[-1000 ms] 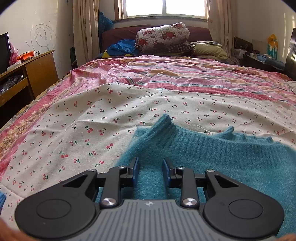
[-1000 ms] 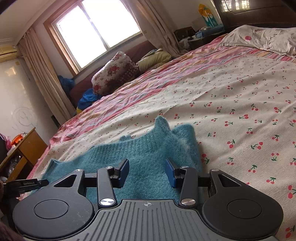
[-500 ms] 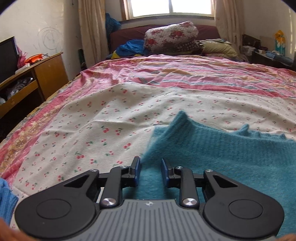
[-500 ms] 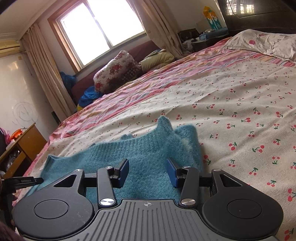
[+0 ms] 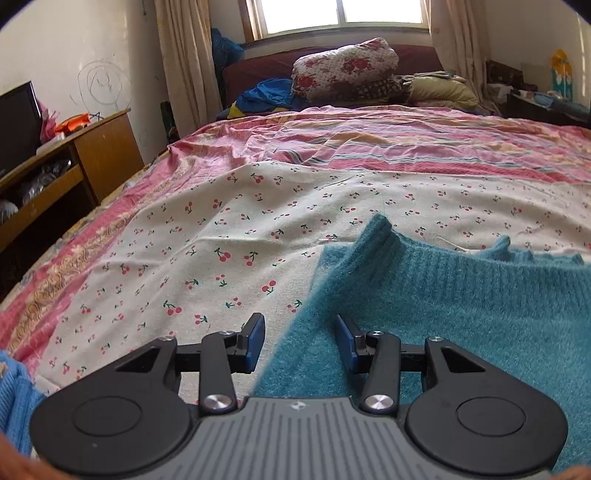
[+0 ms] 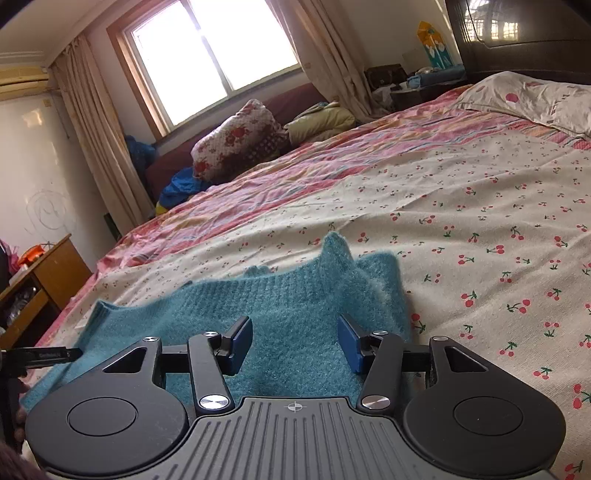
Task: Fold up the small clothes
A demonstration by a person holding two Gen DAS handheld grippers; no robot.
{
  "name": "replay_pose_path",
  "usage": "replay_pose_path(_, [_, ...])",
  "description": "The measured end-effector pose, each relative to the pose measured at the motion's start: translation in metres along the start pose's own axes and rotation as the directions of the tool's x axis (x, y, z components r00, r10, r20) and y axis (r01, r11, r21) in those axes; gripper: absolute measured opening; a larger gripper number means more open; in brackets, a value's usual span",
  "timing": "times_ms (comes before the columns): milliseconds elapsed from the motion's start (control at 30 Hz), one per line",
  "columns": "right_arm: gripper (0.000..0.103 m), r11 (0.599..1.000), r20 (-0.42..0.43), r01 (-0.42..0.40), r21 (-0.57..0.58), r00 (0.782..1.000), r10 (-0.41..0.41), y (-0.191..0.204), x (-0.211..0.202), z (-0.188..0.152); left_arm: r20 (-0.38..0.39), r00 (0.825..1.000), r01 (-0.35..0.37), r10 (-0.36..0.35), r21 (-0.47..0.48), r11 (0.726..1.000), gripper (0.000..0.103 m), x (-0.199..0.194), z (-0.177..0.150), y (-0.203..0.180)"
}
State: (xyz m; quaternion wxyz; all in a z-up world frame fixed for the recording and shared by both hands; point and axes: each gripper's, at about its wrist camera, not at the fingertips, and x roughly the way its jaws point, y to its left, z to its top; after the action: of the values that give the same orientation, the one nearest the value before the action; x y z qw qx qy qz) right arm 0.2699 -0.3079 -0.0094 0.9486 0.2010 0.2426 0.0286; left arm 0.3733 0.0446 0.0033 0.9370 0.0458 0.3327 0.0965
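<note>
Teal sweater (image 5: 461, 306) on cherry-print sheet (image 5: 229, 236)

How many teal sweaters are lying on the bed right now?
1. The sweater lies on the cherry-print sheet in front of both grippers. Others may be out of view.

Bedroom; daylight enters through a wood-framed window (image 6: 218, 62) in the far wall, overexposed, flanked by beige curtains (image 5: 181, 62). A large bed (image 5: 332, 177) fills the foreground, covered by a cherry-print sheet (image 6: 480, 221) with pink striped bedding (image 5: 406, 144) beyond it; at its far end a dark red sofa (image 5: 266, 70) carries a floral quilt bundle (image 5: 343, 68) and blue clothing (image 5: 266, 94). Left wall is white with a pencil scribble (image 5: 103, 83); a wooden desk (image 5: 74, 155) stands against it, and a dark cabinet (image 6: 517, 33) rises at right.
</note>
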Motion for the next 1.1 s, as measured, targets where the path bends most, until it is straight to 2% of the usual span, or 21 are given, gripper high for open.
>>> replay_pose_path(867, [0.053, 0.999, -0.005, 0.009, -0.044, 1.000, -0.009, 0.003, 0.001, -0.004, -0.019, 1.000, 0.005, -0.005, -0.038, 0.999, 0.052, -0.004, -0.004, 0.013])
replay_pose_path(1100, [0.056, 0.999, 0.038, -0.004, -0.035, 0.999, 0.006, 0.005, -0.013, 0.003, -0.022, 1.000, 0.012, -0.014, -0.085, 0.996, 0.052, -0.008, -0.006, 0.018])
